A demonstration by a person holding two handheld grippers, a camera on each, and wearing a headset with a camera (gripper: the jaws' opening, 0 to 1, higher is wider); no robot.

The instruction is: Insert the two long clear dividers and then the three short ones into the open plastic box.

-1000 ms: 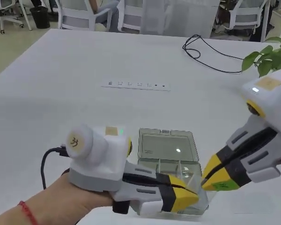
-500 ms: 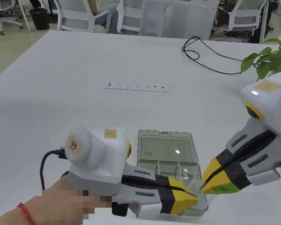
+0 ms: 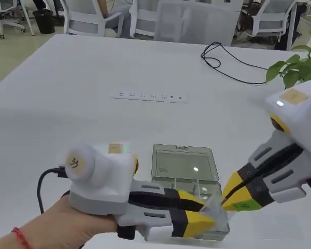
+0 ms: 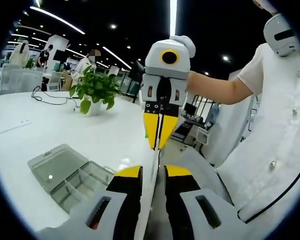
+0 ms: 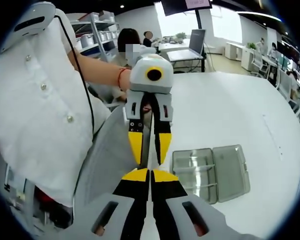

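On the white table (image 3: 83,72), a flush socket strip (image 3: 150,96) lies beyond the open plastic box (image 3: 184,166), a black cable (image 3: 223,57) loops farther off past the box, and a leafy plant (image 3: 295,65) stands beyond the box's right side. The two grippers meet just above the box's near edge and cover part of its compartments in the head view. The right gripper (image 3: 226,198) has its jaws pressed together on a clear divider (image 3: 213,203), held edge-up over the box. The left gripper (image 3: 205,210) faces it with jaws slightly apart; the divider's other end sits in that narrow gap, unclamped.
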